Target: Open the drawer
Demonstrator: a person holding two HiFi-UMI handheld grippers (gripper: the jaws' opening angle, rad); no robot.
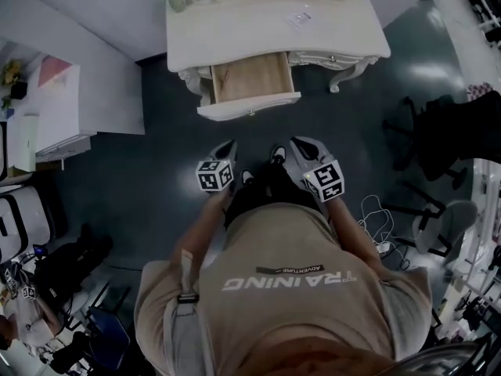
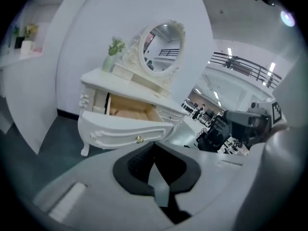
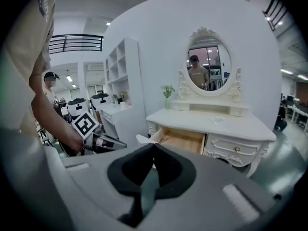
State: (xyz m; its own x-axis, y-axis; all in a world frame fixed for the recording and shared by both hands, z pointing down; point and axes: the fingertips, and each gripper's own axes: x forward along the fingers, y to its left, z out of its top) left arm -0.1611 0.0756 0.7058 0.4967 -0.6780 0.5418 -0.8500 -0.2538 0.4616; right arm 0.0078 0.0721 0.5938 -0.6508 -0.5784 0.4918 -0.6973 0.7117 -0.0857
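Shirt (image 1: 286,280) reads "TRAINING"; drawer (image 1: 249,110) pulled out, bare floor (image 1: 254,131) before left gripper (image 1: 228,145) and right gripper (image 1: 298,142), both pressed together, empty.

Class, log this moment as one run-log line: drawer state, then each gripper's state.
drawer: open | left gripper: shut, empty, clear of drawer | right gripper: shut, empty, clear of drawer

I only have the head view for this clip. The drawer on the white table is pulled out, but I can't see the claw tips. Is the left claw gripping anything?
Observer: No. The left claw is shut with nothing between its jaws.
Operator: And the right one?
Observer: The right claw is shut and empty too.
Operator: Anything standing above the tabletop?
Observer: An oval mirror stands at the back of the table.
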